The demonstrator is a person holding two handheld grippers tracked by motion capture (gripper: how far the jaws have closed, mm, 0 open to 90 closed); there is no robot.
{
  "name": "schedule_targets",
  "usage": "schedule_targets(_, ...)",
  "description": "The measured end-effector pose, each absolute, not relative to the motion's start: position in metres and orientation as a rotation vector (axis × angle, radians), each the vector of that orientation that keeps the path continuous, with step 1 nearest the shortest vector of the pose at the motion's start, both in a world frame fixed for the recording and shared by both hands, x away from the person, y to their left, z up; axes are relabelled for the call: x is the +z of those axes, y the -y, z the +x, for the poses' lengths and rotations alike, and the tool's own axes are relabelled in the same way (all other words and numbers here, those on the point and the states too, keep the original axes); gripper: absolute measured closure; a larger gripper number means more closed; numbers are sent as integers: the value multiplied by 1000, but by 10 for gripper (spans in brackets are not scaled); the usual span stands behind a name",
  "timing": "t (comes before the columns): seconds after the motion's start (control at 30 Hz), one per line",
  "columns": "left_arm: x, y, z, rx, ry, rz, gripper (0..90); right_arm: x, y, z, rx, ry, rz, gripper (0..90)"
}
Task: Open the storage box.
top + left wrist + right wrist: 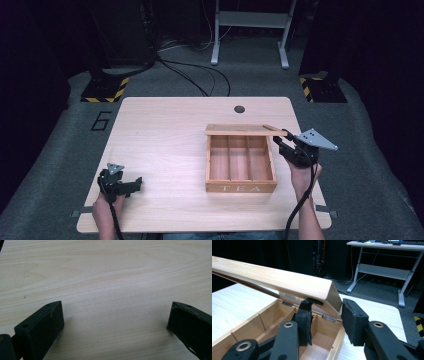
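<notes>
Tea box point(240, 167) on surface point(165, 150) right of centre. Right gripper point(324, 315) straddling lid point(274, 277) edge, not clamped, probably to swing it. Left gripper point(115, 320) wide, parked idle near-left.

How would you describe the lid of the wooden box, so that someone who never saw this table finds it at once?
On the pale wooden table, look right of centre for the box marked TEA. Its lid is the flat wooden panel raised along the far side, on hinges. The right gripper has its jaws around the lid's corner, unlike the three open compartments below.
</notes>
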State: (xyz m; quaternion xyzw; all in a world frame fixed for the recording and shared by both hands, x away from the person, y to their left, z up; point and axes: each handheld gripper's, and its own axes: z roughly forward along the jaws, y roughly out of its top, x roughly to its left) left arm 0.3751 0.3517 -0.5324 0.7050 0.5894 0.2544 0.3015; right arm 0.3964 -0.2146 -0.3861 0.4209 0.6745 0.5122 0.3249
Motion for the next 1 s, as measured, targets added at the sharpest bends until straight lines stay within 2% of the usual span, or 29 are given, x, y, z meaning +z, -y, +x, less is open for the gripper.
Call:
schedule_targets(0.6, -532, -352, 375, 675, -1563, 1870, 4, -413, 218, 375, 1354, -1842, 1146, 561)
schedule_targets(1.0, -532, -352, 375, 676, -1563, 1869, 4, -444, 221, 365, 1359, -1889, 1210, 476)
